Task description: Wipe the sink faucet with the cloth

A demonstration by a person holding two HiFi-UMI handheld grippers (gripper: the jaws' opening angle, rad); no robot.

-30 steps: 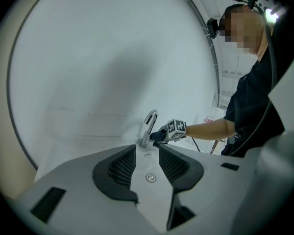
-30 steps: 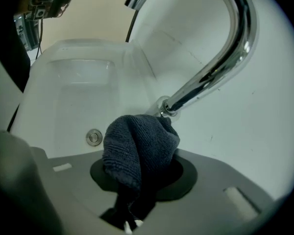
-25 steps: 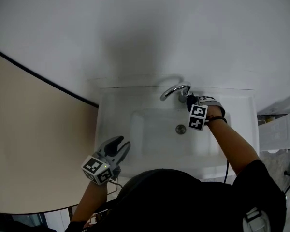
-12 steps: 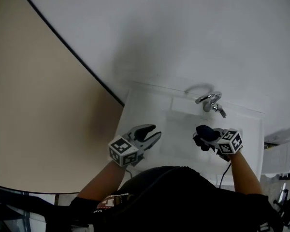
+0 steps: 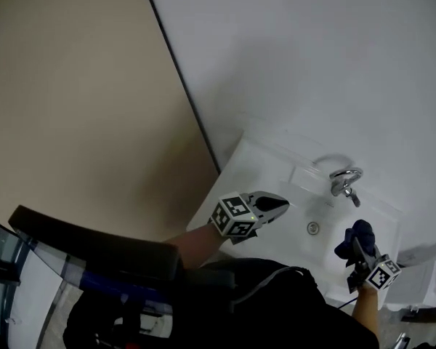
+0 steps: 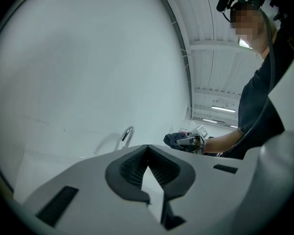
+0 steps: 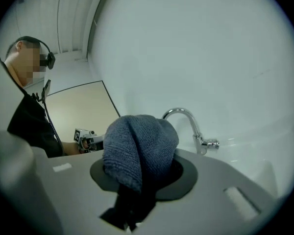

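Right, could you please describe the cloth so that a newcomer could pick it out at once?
Find the white sink against the white wall, with its curved chrome faucet. Over the sink's near edge the right gripper is shut on the cloth. It is a bunched, dark blue, nubbly bundle, the only soft thing over the sink.

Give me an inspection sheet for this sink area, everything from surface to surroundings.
Surface: white rectangular sink, basin bare around the drain.
Job's things: curved chrome faucet, nothing touching it; dark blue knitted cloth, held off the faucet.
Clutter: white object right of the sink, unclear.
Grippers: left gripper shut, empty; right gripper shut on the cloth.
Cables: thin cord across the person's dark top.
Surroundings: white wall, beige panel, black curved bar.
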